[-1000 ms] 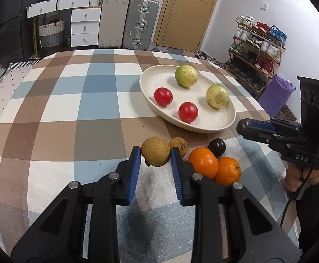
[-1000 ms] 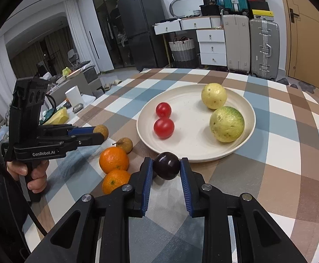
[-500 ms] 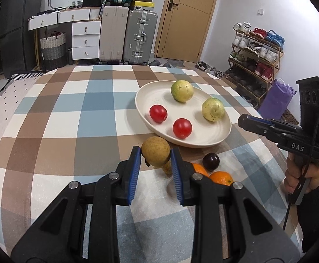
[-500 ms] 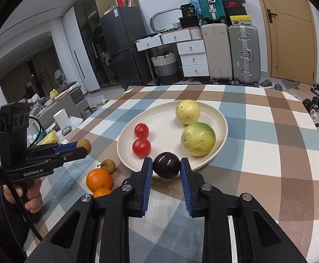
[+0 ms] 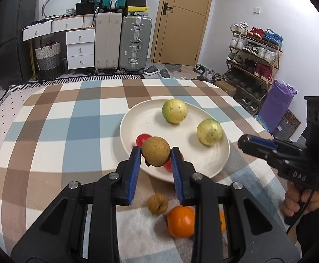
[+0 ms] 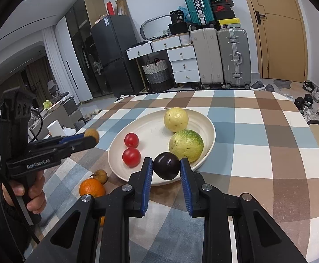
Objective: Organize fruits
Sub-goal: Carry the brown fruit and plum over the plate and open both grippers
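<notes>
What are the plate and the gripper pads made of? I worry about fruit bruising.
Plate: likely glazed ceramic or melamine; smooth cream surface with faint ridges and soft sheen. Pads: probably blue rubber or soft plastic, finely ribbed, matte, on black hard-plastic fingers.

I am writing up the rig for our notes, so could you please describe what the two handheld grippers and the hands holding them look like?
Both grippers are matte black plastic with blue ribbed finger pads and silver pivot screws. The left gripper reads "GenRobot.AI"; the right gripper reads "DAS". Each has a perforated black upright block and a thin black cable. Bare hands in dark sleeves grip pistol-style handles.
</notes>
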